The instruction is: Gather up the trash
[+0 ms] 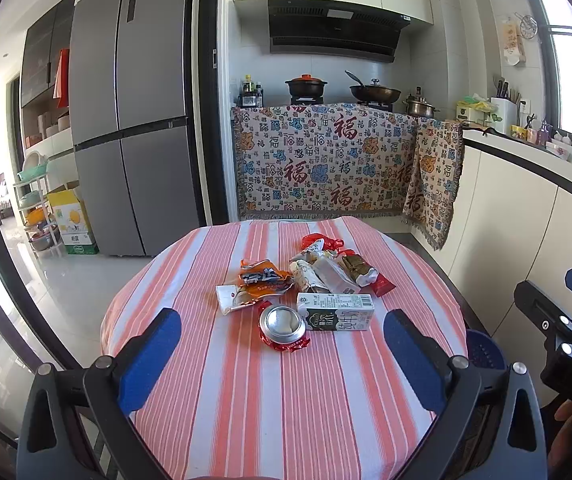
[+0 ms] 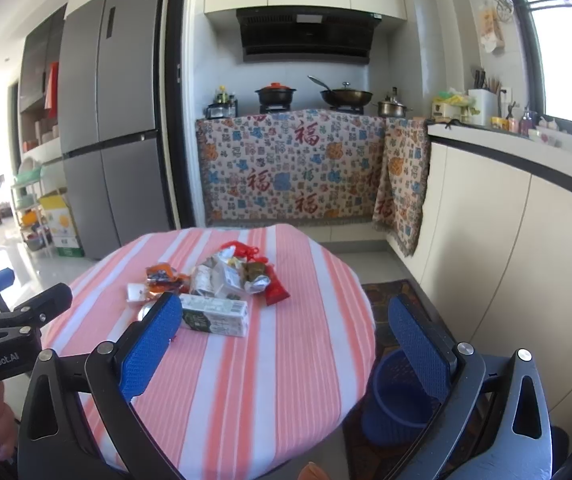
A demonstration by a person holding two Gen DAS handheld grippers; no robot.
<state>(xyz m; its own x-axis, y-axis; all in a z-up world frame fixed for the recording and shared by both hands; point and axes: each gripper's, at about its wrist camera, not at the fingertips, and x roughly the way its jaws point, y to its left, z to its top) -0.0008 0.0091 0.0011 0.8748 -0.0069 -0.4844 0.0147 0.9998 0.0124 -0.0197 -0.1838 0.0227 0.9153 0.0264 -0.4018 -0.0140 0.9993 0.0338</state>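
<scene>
A: Holding both tongs wide open and empty over our striped bench (image 1: 246, 400) — left tongs (image 1: 282, 354), right tongs (image 2: 282, 344).

B: Yep, then we've got the crushed can (image 1: 284, 326) touching the milk carton (image 1: 335, 312), wrappers (image 1: 325, 266) piled behind. Blue bin (image 2: 395, 396) sits on the floor, right of the bench.

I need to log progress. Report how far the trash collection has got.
Nothing looks done: the milk carton, crushed can and wrappers all lie on the table. In hand: nothing; the left gripper and right gripper are open and empty. Left: everything must go, probably into the blue bin beside the table.
</scene>
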